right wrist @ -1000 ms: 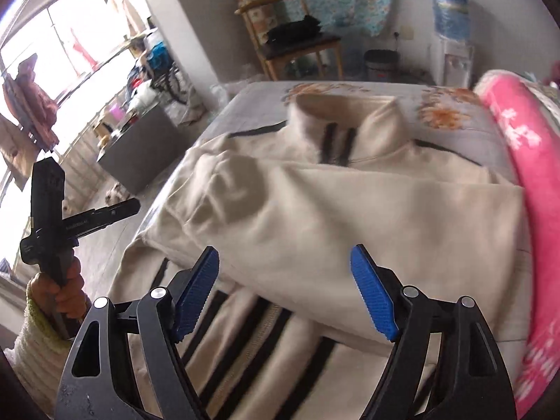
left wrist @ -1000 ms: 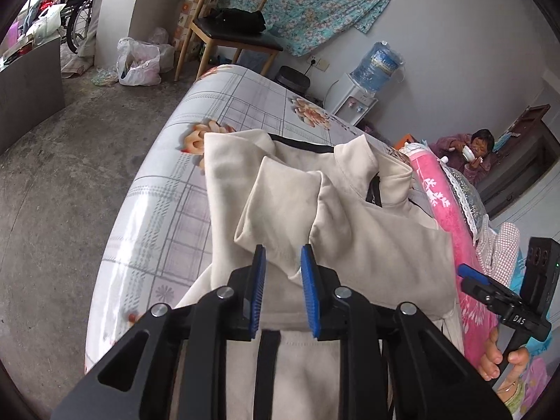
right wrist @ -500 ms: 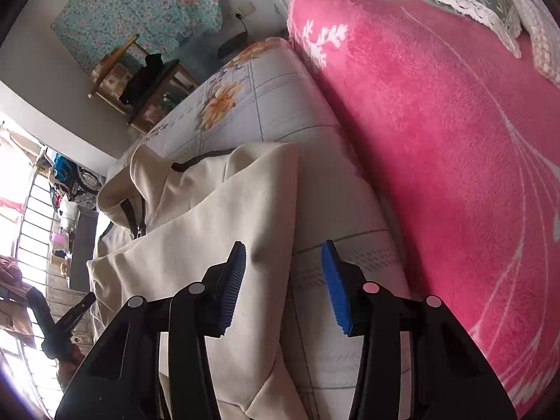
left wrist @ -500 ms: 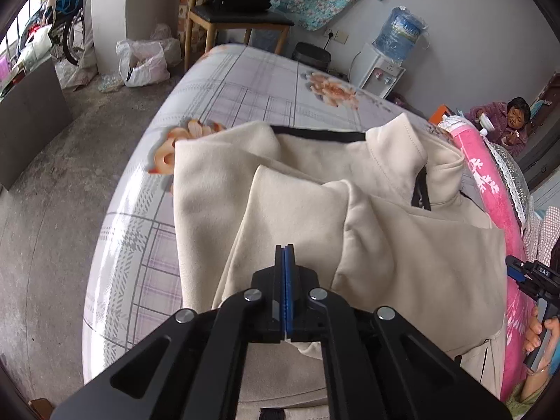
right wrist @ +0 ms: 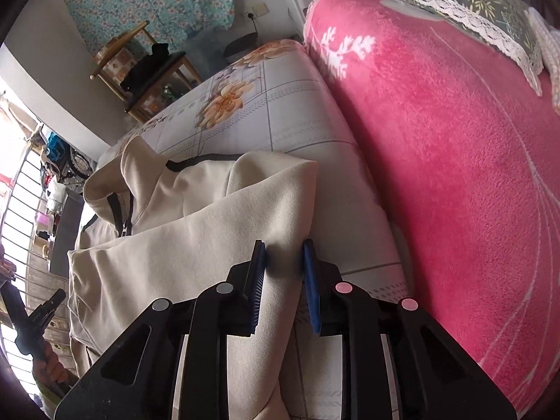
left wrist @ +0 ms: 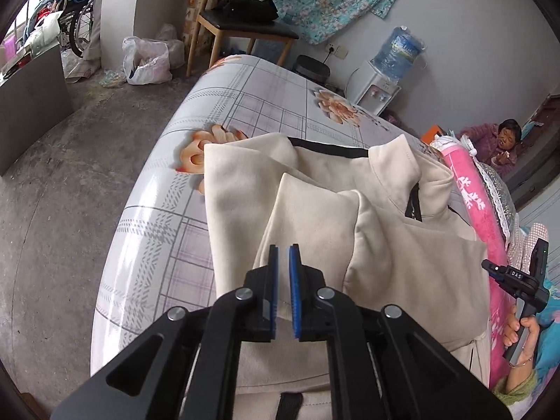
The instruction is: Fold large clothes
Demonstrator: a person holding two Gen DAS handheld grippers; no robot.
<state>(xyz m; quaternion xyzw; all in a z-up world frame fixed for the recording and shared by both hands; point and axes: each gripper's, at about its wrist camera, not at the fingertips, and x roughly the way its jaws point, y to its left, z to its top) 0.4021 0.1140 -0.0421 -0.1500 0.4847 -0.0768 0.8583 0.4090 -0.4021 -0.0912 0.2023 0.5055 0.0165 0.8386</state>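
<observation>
A bed with a checked, flower-printed sheet (left wrist: 241,105) fills the room's middle, grey concrete floor to one side. On it a cream jacket (left wrist: 385,245) is spread, black trim at the shoulder, collar standing up, one sleeve already folded across the chest.

Left gripper (left wrist: 283,255) is held over that folded sleeve, near its cuff end. Jaws stand narrow and are opening; a slim gap shows btwn the blue pads, and no cloth is seen in it. The sleeve lies just beyond and below the tips.

Right gripper (right wrist: 284,245) is set at the jacket's other side, right at the edge of the fabric. Jaws are closing, still a moderate gap; a raised fold of cream cloth runs btwn the two pads, nearer the left-hand one. Whether that pad presses the cloth can't be told.

Just beside this edge a strip of bare sheet is seen, then a pink fleece blanket (right wrist: 455,140).
</observation>
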